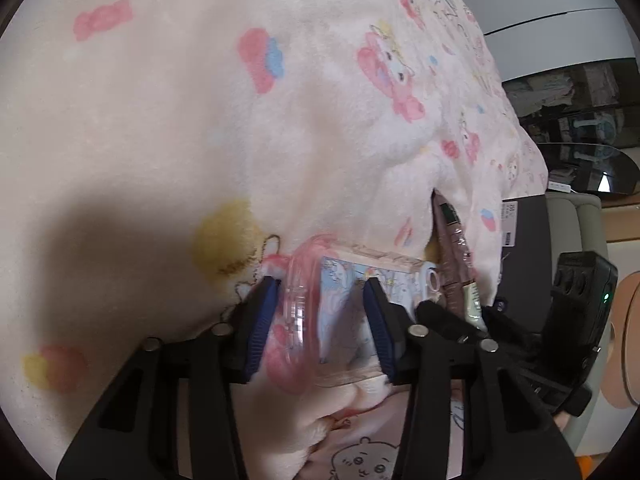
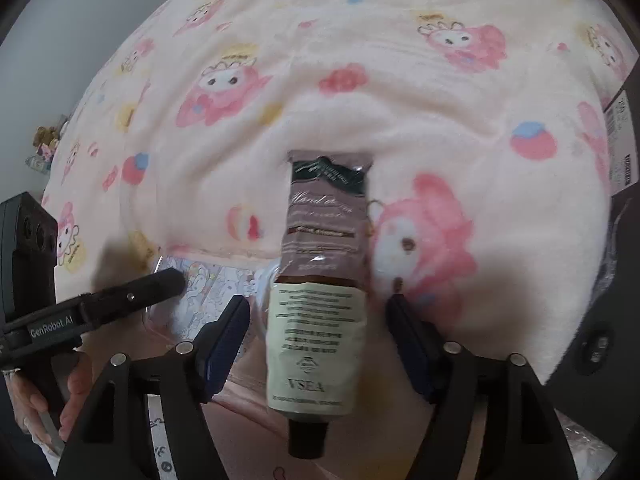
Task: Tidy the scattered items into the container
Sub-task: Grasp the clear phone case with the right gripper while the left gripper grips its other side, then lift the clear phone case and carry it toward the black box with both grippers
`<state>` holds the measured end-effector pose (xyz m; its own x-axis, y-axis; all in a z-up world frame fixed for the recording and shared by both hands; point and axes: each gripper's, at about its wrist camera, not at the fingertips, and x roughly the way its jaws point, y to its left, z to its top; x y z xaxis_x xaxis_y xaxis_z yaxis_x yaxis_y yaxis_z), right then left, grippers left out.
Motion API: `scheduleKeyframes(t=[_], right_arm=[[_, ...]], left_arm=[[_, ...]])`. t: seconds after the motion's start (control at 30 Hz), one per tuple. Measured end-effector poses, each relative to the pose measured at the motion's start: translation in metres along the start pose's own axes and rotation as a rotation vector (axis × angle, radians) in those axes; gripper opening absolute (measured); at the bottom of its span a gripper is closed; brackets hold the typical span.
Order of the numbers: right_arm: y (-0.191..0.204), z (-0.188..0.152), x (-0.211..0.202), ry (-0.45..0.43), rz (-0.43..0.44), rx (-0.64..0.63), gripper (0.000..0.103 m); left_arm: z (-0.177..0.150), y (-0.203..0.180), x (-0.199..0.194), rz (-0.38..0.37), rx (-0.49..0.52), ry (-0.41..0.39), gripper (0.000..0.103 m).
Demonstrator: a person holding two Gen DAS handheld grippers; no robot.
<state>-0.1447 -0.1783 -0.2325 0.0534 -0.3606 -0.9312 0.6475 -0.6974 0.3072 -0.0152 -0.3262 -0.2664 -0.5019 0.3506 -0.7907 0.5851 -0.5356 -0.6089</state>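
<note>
In the left wrist view my left gripper (image 1: 320,312) is open, its blue pads on either side of a clear pink case with cartoon print (image 1: 340,280) lying on the blanket. A brown hand cream tube (image 1: 456,264) lies just right of it. In the right wrist view my right gripper (image 2: 318,340) is open around the same hand cream tube (image 2: 320,300), cap toward me; the pads do not touch it. The case (image 2: 200,288) shows at left with the left gripper's finger (image 2: 160,284) over it. A pink container surface (image 2: 248,432) lies below the tube.
A cream blanket with pink cartoon prints (image 1: 200,100) covers the bed. A dark box with a label (image 2: 624,140) stands at the right edge. Grey furniture and a glass table (image 1: 580,120) lie beyond the bed.
</note>
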Motion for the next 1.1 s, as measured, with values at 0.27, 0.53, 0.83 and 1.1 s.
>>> scheduleKeyframes(t=[0.27, 0.53, 0.83, 1.1], right_arm=[[-0.005, -0.011, -0.035, -0.066, 0.132, 0.097, 0.06], [-0.008, -0.046, -0.087, -0.142, 0.133, 0.105, 0.06], [-0.059, -0.102, -0.134, -0.219, 0.042, 0.214, 0.06], [-0.141, -0.172, -0.175, -0.254, -0.054, 0.331, 0.06]], left_arm=[[-0.013, -0.022, -0.032, -0.005, 0.066, -0.048, 0.037], [-0.034, -0.067, -0.058, -0.015, 0.185, -0.061, 0.038], [-0.076, -0.151, -0.035, -0.011, 0.36, 0.014, 0.038], [-0.133, -0.22, 0.025, -0.052, 0.531, 0.141, 0.041]])
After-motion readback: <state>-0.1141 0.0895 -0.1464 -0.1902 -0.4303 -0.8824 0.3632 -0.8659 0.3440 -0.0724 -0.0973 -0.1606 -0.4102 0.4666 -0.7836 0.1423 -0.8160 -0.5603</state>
